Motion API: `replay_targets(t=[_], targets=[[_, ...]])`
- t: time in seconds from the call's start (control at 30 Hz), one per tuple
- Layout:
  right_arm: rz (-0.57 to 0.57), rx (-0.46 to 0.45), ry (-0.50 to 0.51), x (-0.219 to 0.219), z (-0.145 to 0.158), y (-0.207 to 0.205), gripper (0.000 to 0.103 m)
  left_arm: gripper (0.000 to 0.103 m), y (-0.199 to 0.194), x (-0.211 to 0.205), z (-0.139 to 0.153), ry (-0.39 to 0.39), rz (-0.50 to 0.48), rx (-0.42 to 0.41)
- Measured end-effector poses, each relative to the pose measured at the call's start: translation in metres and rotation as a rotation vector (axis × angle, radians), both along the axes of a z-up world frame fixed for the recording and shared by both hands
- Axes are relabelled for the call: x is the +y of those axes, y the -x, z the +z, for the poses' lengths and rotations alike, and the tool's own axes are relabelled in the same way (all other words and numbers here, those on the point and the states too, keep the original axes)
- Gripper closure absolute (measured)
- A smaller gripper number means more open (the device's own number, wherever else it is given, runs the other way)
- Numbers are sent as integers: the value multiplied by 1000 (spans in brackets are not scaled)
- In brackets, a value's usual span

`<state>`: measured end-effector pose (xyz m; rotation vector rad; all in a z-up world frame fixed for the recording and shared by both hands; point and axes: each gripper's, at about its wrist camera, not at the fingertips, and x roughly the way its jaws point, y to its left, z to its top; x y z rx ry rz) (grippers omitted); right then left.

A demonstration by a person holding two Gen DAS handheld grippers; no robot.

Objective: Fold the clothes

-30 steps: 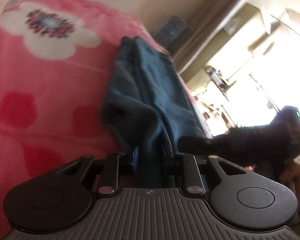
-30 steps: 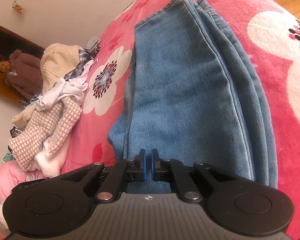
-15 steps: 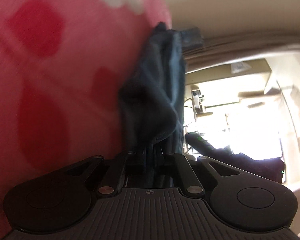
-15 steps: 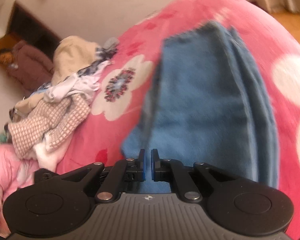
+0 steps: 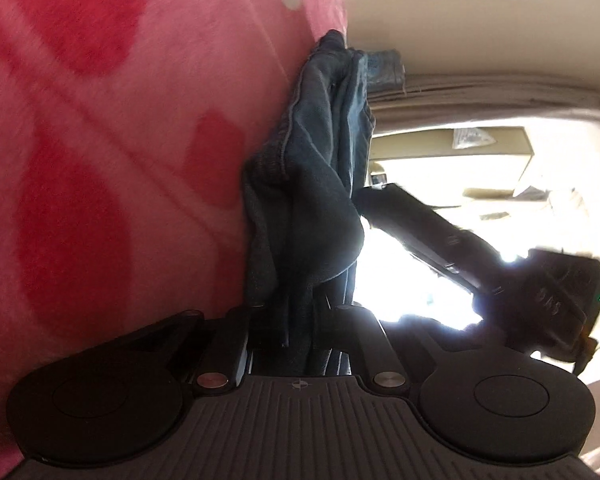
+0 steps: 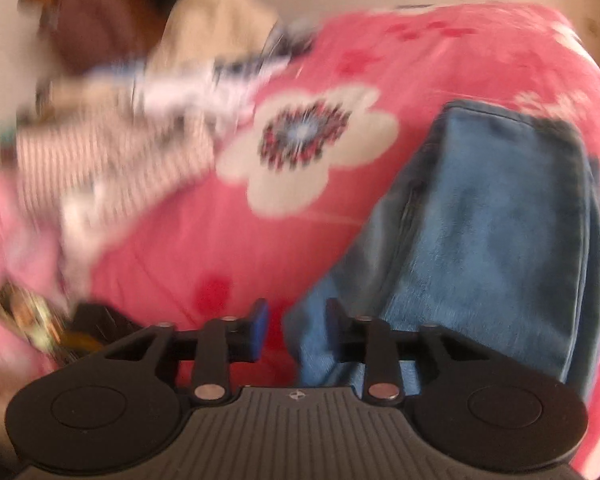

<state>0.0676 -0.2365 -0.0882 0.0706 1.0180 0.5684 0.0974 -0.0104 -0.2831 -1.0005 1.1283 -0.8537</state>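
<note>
Pink flowered bed [image 6: 228, 264] carried jeans [image 6: 500, 216] and a clothes pile [image 6: 112, 136]. Left tongs [image 5: 296, 328] clenched jeans; right tongs [image 6: 296, 324] released. Bright window behind.

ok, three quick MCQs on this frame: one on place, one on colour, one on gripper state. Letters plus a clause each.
1. In the right wrist view, where is the clothes pile relative to the jeans?
A. left
B. right
C. on top

2. What colour are the petals of the big flower on the blanket?
A. yellow
B. white
C. blue

3. What is the right gripper doing?
A. open
B. shut on the jeans
C. shut, empty

Answers: 1 A, the pile sits at image left. 2 B, white petals, dark centre. 3 A, a gap shows between its pads.
</note>
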Motion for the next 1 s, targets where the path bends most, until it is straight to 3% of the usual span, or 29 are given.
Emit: replay_targets(t=[0.1, 0.17, 0.2, 0.33, 0.47, 0.53, 0.67, 0.87, 1.0], targets=[[117, -30, 178, 25, -6, 4, 67, 94, 6, -10, 20, -113, -34, -158], [139, -75, 282, 35, -10, 9, 85, 94, 12, -18, 33, -185, -65, -264], [149, -98, 334, 40, -11, 11, 99, 94, 14, -21, 37, -209, -75, -298], [80, -99, 330, 37, -10, 15, 103, 89, 17, -22, 45, -249, -79, -340], [60, -112, 331, 35, -8, 16, 103, 74, 22, -5, 54, -238, -42, -354], [52, -111, 320, 33, -6, 15, 103, 72, 22, 7, 55, -224, -6, -343], [37, -114, 301, 29, -3, 13, 103, 72, 13, 12, 53, -303, 35, -341], [18, -124, 281, 26, -1, 16, 103, 76, 6, -23, 58, -489, -47, -448], [9, -125, 260, 25, 0, 16, 103, 94, 20, -34, 60, -562, -132, -586]])
